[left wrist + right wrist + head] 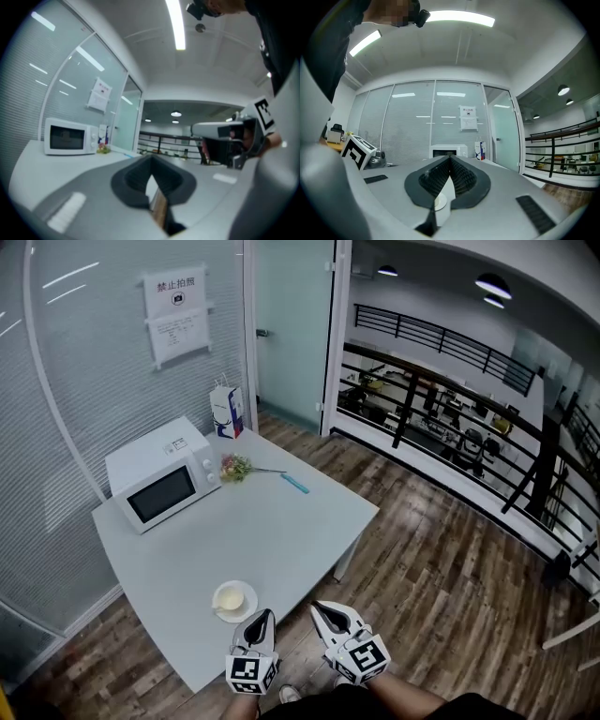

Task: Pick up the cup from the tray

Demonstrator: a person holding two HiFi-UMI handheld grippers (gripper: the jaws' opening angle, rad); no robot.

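A white cup [233,597] sits on a white saucer [247,608] near the front edge of the pale grey table [272,531]. My left gripper [267,614] hangs just right of the saucer, over the table's edge, with its jaws shut and nothing in them. My right gripper [317,607] is beside it, off the table, pointed tips together and empty. In the left gripper view the jaws [151,158] meet at a point. In the right gripper view the jaws [450,157] also meet, and a bit of the white saucer [439,202] shows below them.
A white microwave [161,474] stands at the table's far left, with a small bunch of flowers [234,466], a blue pen [294,483] and a paper bag [227,412] behind. Glass walls lie beyond; a black railing [450,390] borders the wooden floor at right.
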